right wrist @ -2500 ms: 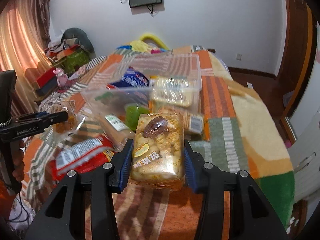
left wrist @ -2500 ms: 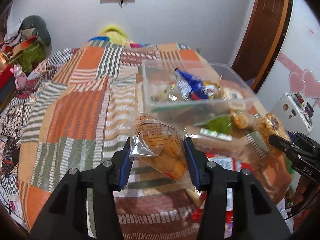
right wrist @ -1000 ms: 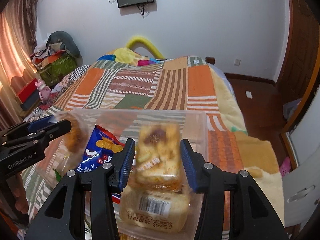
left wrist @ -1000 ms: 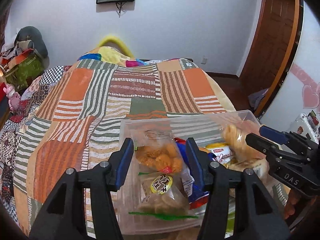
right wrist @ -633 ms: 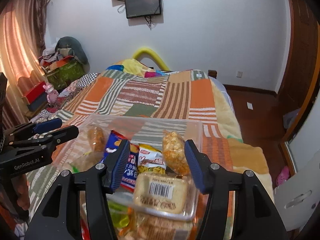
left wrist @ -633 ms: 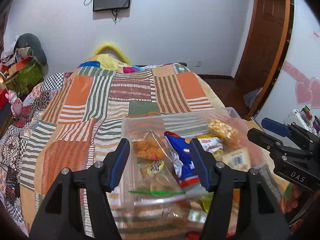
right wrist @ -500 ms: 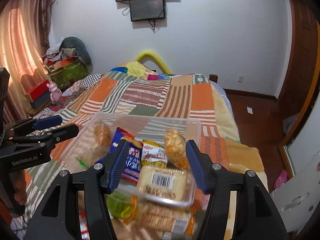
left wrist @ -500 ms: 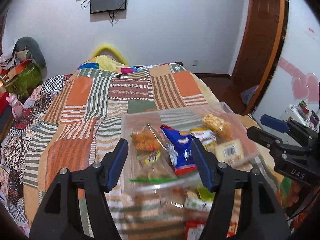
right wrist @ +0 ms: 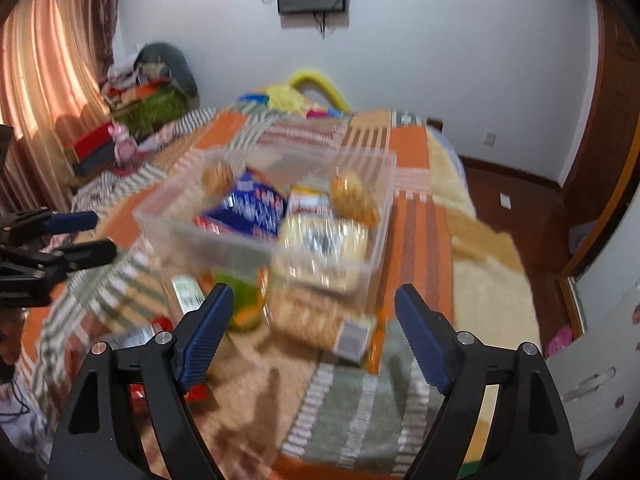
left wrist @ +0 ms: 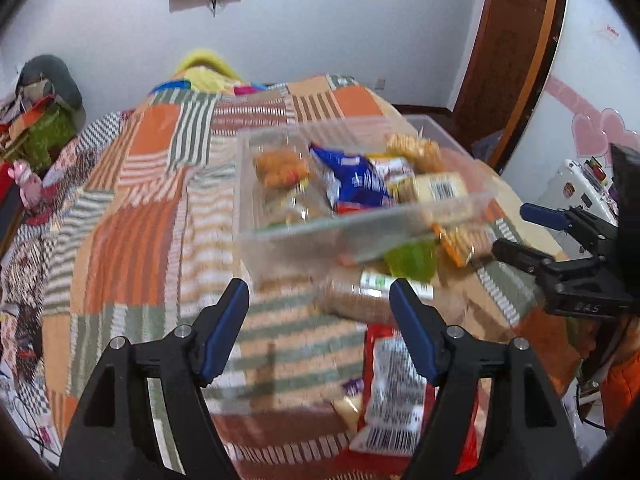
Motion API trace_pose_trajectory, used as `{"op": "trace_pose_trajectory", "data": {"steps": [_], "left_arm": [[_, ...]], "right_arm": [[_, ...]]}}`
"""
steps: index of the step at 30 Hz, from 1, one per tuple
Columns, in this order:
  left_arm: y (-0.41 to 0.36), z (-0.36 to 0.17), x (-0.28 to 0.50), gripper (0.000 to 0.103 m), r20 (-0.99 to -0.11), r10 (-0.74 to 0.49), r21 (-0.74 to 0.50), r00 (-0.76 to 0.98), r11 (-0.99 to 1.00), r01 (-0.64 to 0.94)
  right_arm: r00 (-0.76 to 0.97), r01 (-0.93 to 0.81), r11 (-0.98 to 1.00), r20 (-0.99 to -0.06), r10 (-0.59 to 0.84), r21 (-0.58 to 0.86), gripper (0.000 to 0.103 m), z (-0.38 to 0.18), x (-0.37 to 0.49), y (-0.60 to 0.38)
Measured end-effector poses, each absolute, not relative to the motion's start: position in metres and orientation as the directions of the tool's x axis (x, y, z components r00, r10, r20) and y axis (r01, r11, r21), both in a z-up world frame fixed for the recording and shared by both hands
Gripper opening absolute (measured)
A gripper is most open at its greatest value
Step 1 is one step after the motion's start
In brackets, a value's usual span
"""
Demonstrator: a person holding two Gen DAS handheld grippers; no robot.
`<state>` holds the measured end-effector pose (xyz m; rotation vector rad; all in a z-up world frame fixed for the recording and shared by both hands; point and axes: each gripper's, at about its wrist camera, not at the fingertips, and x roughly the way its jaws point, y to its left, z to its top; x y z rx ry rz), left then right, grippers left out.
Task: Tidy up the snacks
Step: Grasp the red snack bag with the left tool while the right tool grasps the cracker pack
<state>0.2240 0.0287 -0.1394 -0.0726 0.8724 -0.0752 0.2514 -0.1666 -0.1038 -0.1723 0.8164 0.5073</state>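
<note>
Snacks fill a clear plastic bin (left wrist: 360,220) that sits on the patchwork blanket (left wrist: 132,208) of the bed, toward the bed's right edge. Inside it lie a blue snack bag (left wrist: 356,180), a pack of orange-brown fried pieces (left wrist: 280,168) at the bin's left end, a yellowish pack with a barcode label (left wrist: 436,188) at its right end, and a bag of golden puffs (left wrist: 412,148) behind that.

More packets lie loose on the blanket just in front of the bin: a green packet (left wrist: 412,258) touching the bin's front wall, an orange cracker pack (left wrist: 460,240) beside it, a tan wrapped pack with a white label (left wrist: 360,296), and a red-and-white bag (left wrist: 396,384) nearest the foot edge of the bed.

Both views are blurred, so finer print cannot be read.

The left tool (left wrist: 320,312) hangs above the blanket in front of the bin, its blue-padded fingers spread wide with nothing between them. The right tool (right wrist: 312,324) hangs over the loose packets, fingers likewise spread wide and holding nothing; in the left view it appears at the bed's right edge, well apart from the bin.
</note>
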Motion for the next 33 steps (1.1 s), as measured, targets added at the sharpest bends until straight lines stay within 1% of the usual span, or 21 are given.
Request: {"op": "trace_pose_trajectory", "data": {"steps": [3,7,14,16,17,18,19,21,23,24,27,33], "left_arm": [[0.029,-0.149,0.221,0.073,-0.776,-0.104,-0.108,0.622,0.994,0.03],[0.03,-0.157,0.221,0.073,-0.787,-0.125,-0.139,0.604,0.99,0.024],[0.026,-0.156,0.222,0.073,-0.785,-0.137,-0.146,0.605,0.989,0.035],[0.023,-0.156,0.221,0.073,-0.784,-0.143,-0.148,0.604,0.988,0.042],[0.022,-0.156,0.221,0.073,-0.785,-0.147,-0.149,0.602,0.988,0.047],[0.02,-0.156,0.22,0.073,-0.786,-0.154,-0.152,0.599,0.987,0.055],[0.017,-0.156,0.219,0.073,-0.786,-0.159,-0.154,0.597,0.986,0.061],[0.013,-0.154,0.217,0.073,-0.787,-0.167,-0.154,0.595,0.985,0.073],[0.008,-0.152,0.213,0.073,-0.785,-0.178,-0.157,0.594,0.984,0.086],[0.005,-0.151,0.211,0.074,-0.784,-0.189,-0.164,0.592,0.982,0.096],[-0.004,-0.149,0.204,0.083,-0.778,-0.216,-0.185,0.589,0.976,0.113],[-0.026,-0.155,0.192,0.093,-0.786,-0.247,-0.188,0.567,0.969,0.161]], "right_arm": [[0.548,-0.516,0.856,-0.759,0.352,0.024,0.088,-0.119,0.256,-0.16],[0.541,-0.518,0.855,-0.785,0.303,-0.027,0.088,-0.136,0.268,-0.149],[0.504,-0.548,0.836,-0.808,0.306,-0.025,0.087,-0.15,0.286,-0.134],[0.485,-0.562,0.827,-0.813,0.322,-0.008,0.075,-0.152,0.286,-0.132],[0.487,-0.561,0.828,-0.81,0.326,-0.004,0.074,-0.151,0.283,-0.134],[0.493,-0.556,0.831,-0.806,0.328,-0.002,0.067,-0.149,0.28,-0.136],[0.491,-0.555,0.832,-0.804,0.336,0.008,0.063,-0.148,0.278,-0.139],[0.486,-0.552,0.833,-0.798,0.355,0.035,0.06,-0.145,0.271,-0.146],[0.498,-0.548,0.836,-0.791,0.356,0.032,0.06,-0.141,0.262,-0.15],[0.501,-0.547,0.837,-0.789,0.356,0.03,0.06,-0.139,0.258,-0.153],[0.506,-0.541,0.84,-0.784,0.36,0.036,0.06,-0.133,0.244,-0.159],[0.549,-0.51,0.859,-0.756,0.357,0.036,0.06,-0.12,0.222,-0.173]]}}
